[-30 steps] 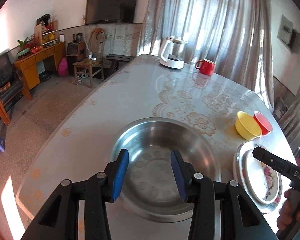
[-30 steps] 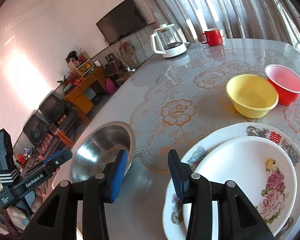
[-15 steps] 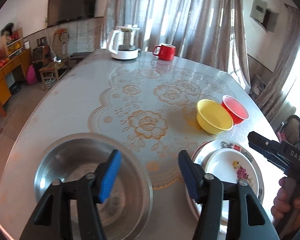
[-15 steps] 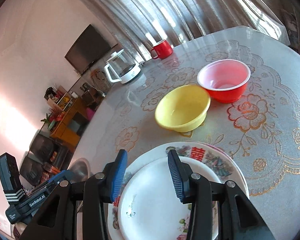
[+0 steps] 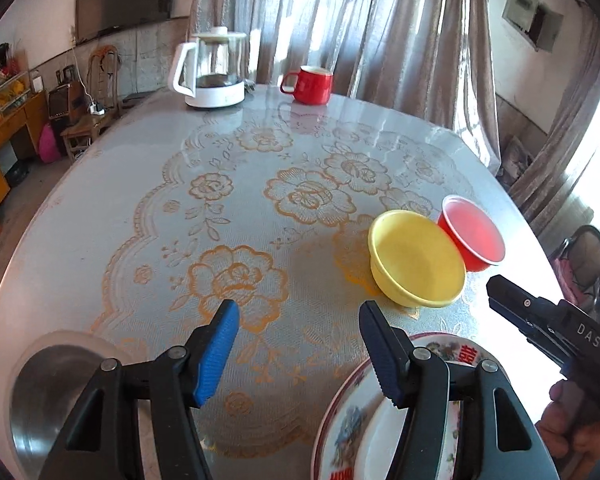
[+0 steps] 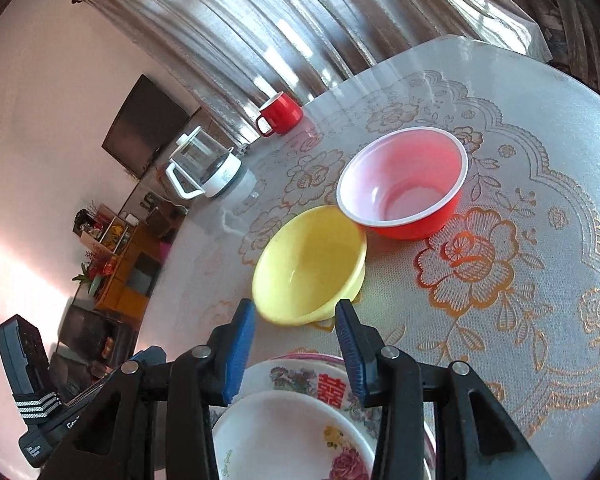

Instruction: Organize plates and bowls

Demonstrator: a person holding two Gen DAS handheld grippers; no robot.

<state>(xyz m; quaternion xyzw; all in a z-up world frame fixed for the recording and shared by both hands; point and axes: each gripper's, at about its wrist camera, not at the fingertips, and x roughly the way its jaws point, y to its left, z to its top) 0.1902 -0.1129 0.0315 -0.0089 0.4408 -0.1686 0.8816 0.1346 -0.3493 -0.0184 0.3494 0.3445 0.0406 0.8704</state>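
A steel bowl (image 5: 60, 380) sits at the table's near left. At the near right, a small white flowered plate (image 6: 284, 432) lies on a larger patterned plate (image 6: 300, 376). Beyond them a yellow bowl (image 6: 312, 260) touches a red bowl (image 6: 404, 184). My left gripper (image 5: 299, 312) is open and empty over bare cloth, between the steel bowl and the plates (image 5: 352, 420). My right gripper (image 6: 295, 312) hangs open over the plates' far rim. Its tips are just short of the yellow bowl's near edge, with nothing held.
A glass kettle on a white base (image 5: 216, 76) and a red mug (image 5: 310, 84) stand at the table's far edge by the curtains. The flowered tablecloth (image 5: 140, 184) covers the round table. A hand (image 5: 568, 436) holds the right gripper's handle at the right.
My left gripper swung right from above the steel bowl to the cloth beside the plates, and its jaws widened. My right gripper moved across the plates toward the yellow bowl and rolled.
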